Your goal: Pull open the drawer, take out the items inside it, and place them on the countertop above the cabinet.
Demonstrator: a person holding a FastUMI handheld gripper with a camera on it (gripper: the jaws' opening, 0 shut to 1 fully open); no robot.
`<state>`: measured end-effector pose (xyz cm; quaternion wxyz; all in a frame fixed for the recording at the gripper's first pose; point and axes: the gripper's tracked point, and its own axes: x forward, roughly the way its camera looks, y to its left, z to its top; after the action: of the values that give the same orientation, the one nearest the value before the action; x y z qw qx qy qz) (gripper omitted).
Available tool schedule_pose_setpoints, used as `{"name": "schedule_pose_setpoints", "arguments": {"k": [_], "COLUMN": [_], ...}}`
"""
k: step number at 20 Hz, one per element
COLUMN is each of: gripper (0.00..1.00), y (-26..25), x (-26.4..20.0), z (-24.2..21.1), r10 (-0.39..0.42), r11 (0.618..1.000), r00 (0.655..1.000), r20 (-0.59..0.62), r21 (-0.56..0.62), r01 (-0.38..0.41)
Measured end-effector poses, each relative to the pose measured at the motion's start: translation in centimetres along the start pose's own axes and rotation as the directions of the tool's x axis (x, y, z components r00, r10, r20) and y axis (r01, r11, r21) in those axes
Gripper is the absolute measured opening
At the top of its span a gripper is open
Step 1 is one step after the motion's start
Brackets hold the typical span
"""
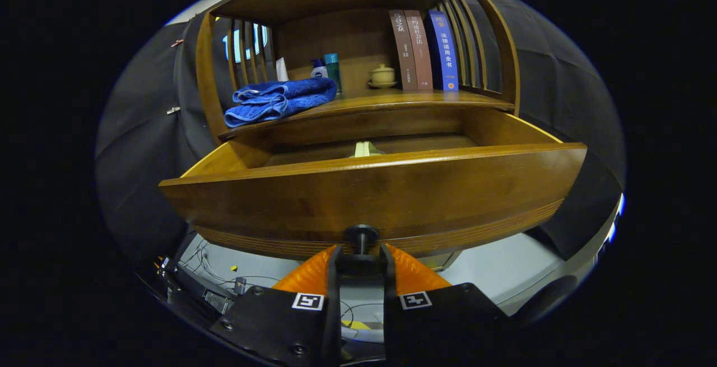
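Drawer (369,193) stood pulled out from the wooden cabinet (358,115), its front just ahead of the fingers. Gripper (361,250) was closed on the drawer knob (361,235), both fingers pressing its stem. Inside the drawer a pale item (365,149) peeked over the front edge, shape unclear. On the countertop (414,100) above lay a folded blue towel (280,101), two small bottles (326,70), a small lidded pot (383,75) and three upright books (425,50).

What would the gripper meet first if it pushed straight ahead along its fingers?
The gripper is already closed around the drawer knob; just beyond it comes the wooden drawer front.
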<state>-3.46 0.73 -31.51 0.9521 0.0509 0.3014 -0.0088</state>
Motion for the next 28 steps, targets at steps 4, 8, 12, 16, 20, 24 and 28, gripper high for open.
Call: {"name": "schedule_pose_setpoints", "arguments": {"k": [4, 8, 12, 16, 20, 24, 28], "gripper": [0.36, 0.39, 0.5, 0.96, 0.99, 0.99, 0.99], "y": [-0.2, -0.2, -0.2, 0.2, 0.4, 0.4, 1.4], "x": [-1.5, -1.4, -2.7, -5.7, -6.7, -3.0, 2.5], "z": [-1.9, -1.8, -0.4, 3.7, 11.1, 15.5, 16.9], "r10": [0.001, -0.001, 0.0, 0.012, 0.016, -0.001, 0.012], "r11": [1.0, 1.0, 0.999, 0.999, 0.999, 1.0, 1.0], "r00": [1.0, 1.0, 0.999, 0.993, 0.981, 0.992, 1.0], "r20": [-0.03, -0.015, 0.032, 0.115, 0.195, 0.129, 0.016], "r21": [0.011, 0.017, 0.041, 0.043, 0.037, 0.015, 0.011], "r01": [-0.001, 0.001, -0.001, -0.017, -0.024, -0.001, -0.012]}}
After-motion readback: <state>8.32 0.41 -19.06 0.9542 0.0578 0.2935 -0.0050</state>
